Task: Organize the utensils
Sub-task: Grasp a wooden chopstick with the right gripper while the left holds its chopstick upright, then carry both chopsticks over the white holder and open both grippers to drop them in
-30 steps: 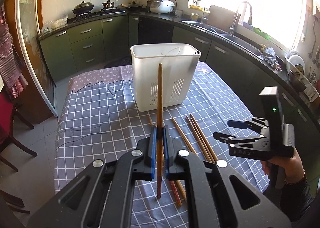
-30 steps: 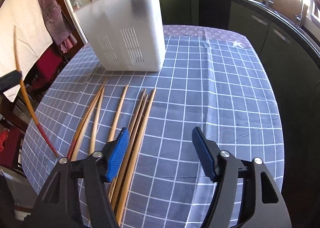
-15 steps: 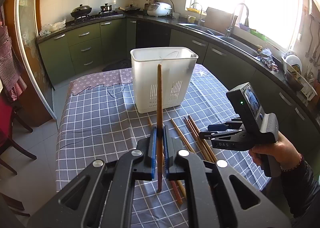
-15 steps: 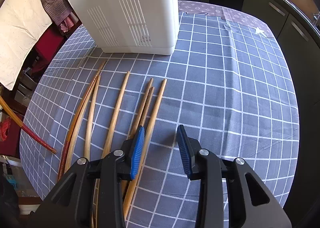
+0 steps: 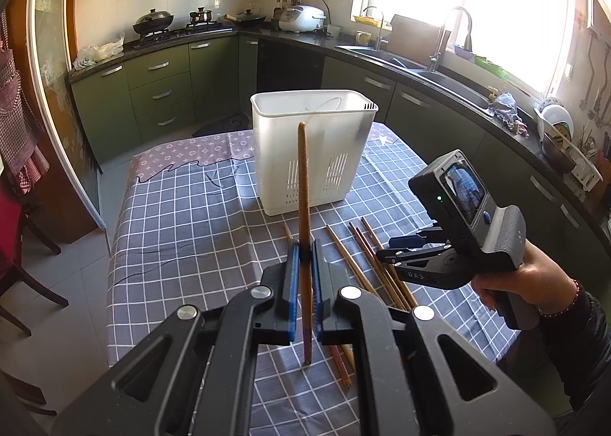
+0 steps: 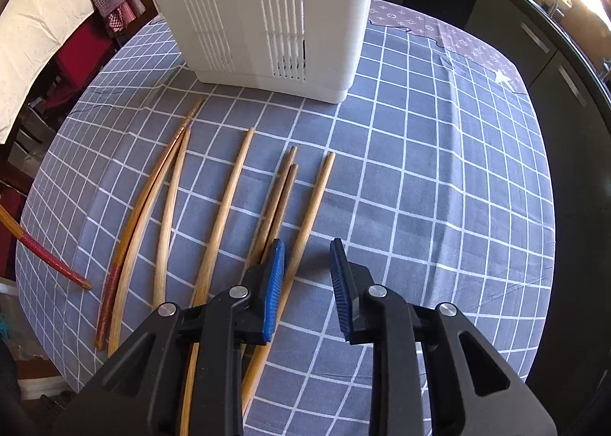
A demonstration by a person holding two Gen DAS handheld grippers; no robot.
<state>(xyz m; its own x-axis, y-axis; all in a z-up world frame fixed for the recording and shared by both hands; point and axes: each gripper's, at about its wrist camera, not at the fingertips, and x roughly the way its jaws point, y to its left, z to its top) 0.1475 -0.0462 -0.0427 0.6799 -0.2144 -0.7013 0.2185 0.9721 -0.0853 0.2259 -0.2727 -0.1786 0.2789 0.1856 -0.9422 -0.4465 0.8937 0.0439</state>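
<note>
Our left gripper [image 5: 302, 290] squeezes one dark chopstick [image 5: 304, 214] standing up, near the white holder [image 5: 313, 153]. Our right gripper [image 6: 307, 283] has just been closing, but nothing is between its blue pads yet. The loose chopsticks [image 6: 244, 206] lie just left of it, so we might grab nothing, or nudge them.
</note>
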